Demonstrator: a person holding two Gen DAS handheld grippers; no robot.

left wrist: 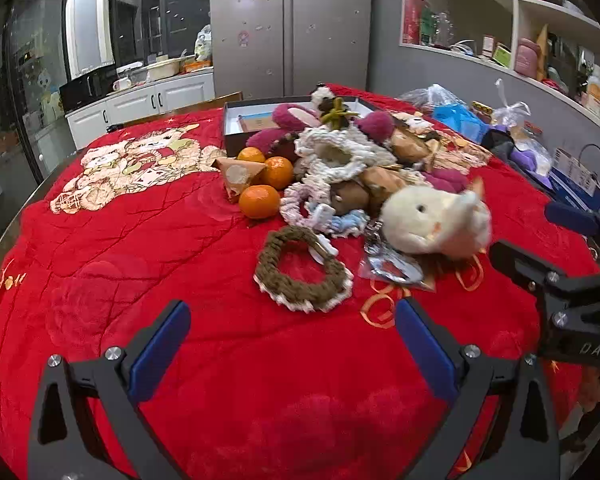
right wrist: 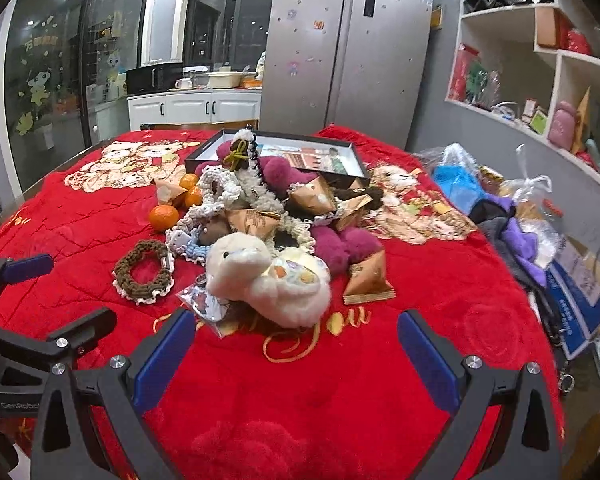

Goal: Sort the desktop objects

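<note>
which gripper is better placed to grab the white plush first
Right, probably. In the right wrist view the white plush toy lies straight ahead of the open right gripper, near its fingers. From the open left gripper it lies off to the right; the brown braided ring is nearer.

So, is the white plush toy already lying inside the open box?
No, the white plush toy lies on the red blanket at the near edge of the pile, while the open box stands behind the pile.
</note>
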